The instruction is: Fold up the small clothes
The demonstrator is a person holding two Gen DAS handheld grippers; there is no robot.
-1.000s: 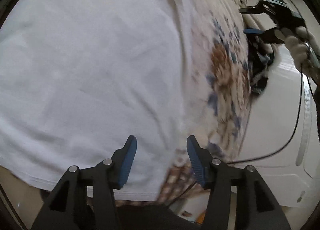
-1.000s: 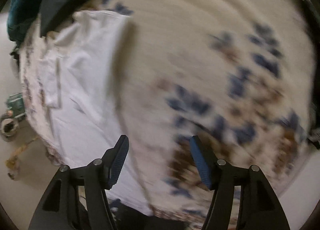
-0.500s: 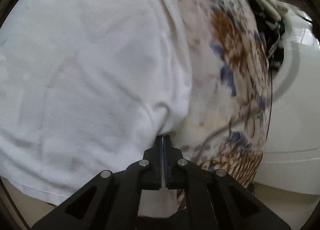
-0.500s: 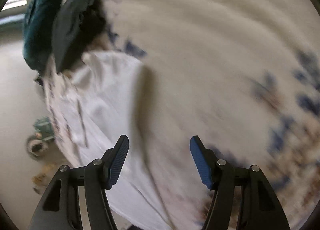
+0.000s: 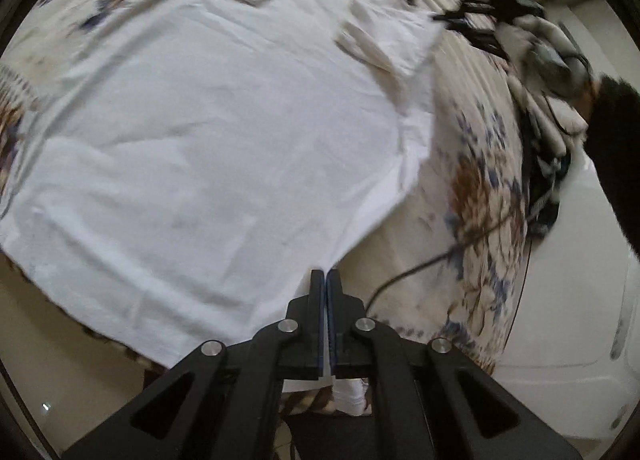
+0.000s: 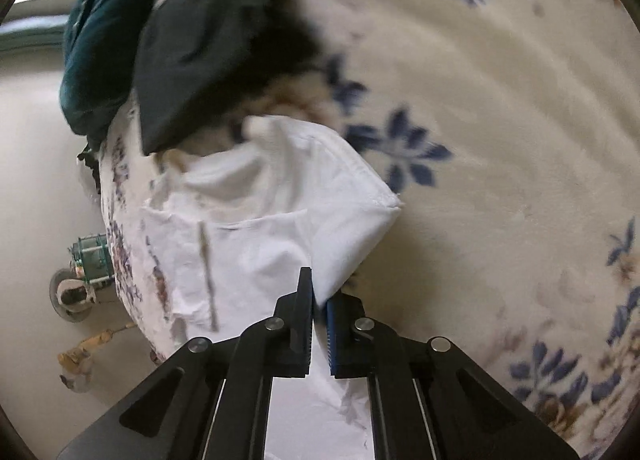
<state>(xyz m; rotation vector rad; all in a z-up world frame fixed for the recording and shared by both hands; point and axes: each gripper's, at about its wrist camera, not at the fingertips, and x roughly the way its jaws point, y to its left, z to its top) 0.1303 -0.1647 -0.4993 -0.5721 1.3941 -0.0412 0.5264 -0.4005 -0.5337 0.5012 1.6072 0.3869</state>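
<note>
A white T-shirt (image 5: 208,147) lies spread on a cream bed cover with blue and brown flowers (image 5: 480,195). My left gripper (image 5: 325,280) is shut on the shirt's near right hem corner and lifts it slightly. In the right wrist view my right gripper (image 6: 318,292) is shut on the shirt (image 6: 256,244) by its side edge below the sleeve (image 6: 352,187), which sticks out to the right. The right gripper and its gloved hand also show in the left wrist view (image 5: 480,23) at the shirt's far right sleeve.
Dark folded clothes (image 6: 200,43) and a teal garment (image 6: 92,51) lie beyond the shirt's collar end. A black cable (image 5: 420,268) trails over the cover. The bed edge drops to a pale floor (image 6: 36,179), where small items (image 6: 88,260) stand.
My right gripper went from open over the cover to shut on the shirt near its sleeve. My left gripper shut on the hem half a second ago and has pulled back, flattening the shirt.
</note>
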